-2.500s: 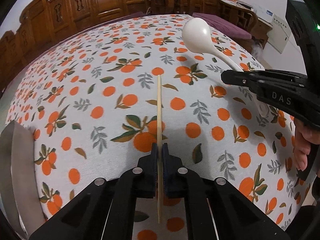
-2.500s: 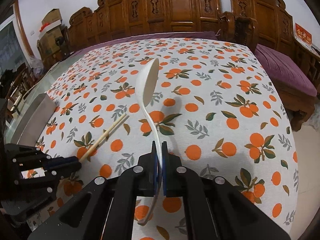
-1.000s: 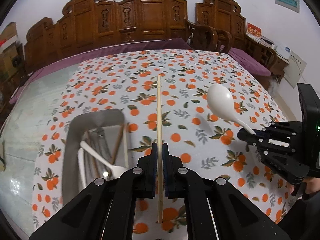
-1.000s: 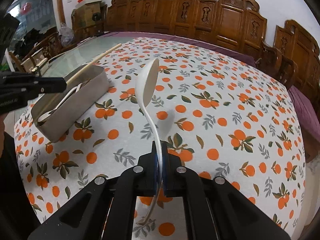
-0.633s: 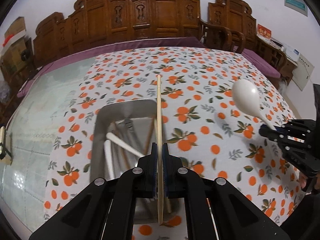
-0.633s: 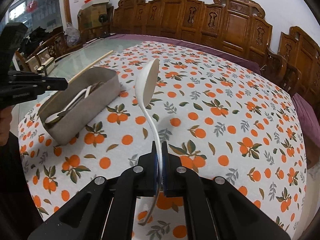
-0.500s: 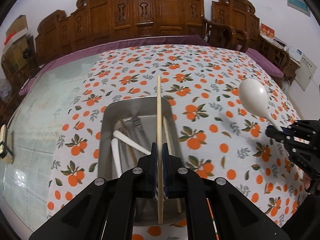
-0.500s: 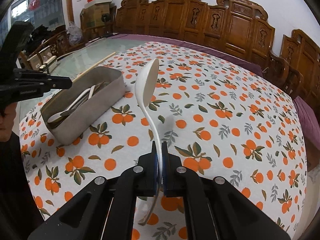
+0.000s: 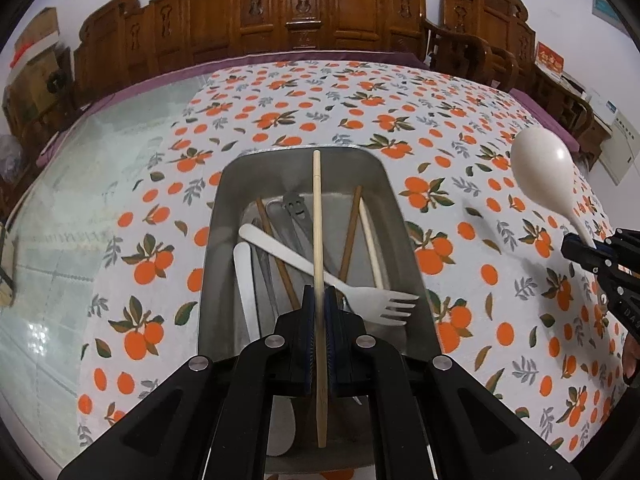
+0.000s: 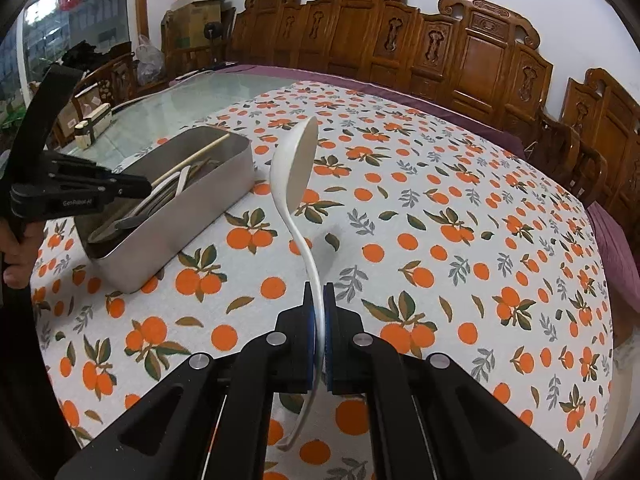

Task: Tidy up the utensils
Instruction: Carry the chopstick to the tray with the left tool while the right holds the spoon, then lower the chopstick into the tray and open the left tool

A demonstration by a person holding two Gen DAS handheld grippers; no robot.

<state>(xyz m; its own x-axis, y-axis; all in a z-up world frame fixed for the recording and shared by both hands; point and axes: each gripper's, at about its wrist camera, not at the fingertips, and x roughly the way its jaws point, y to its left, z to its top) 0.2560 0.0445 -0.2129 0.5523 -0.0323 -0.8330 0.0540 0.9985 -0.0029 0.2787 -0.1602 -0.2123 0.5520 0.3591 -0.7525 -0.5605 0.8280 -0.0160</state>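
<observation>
Wooden chopstick point(image 9: 317, 216) clamped in left gripper point(image 9: 319, 320), now carried from open cloth to above metal tray point(image 9: 404, 232) | right gripper point(image 10: 319, 332) pinches white ladle point(image 10: 296, 176) over desk point(image 10: 440, 216), beside tray | judged next: release chopstick.

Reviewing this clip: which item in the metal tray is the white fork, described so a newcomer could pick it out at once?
Find the metal tray on the orange-print tablecloth. Inside, the white fork lies diagonally across the other utensils, tines toward the tray's near right corner. It alone has tines; its neighbours are plain sticks and flat handles.
</observation>
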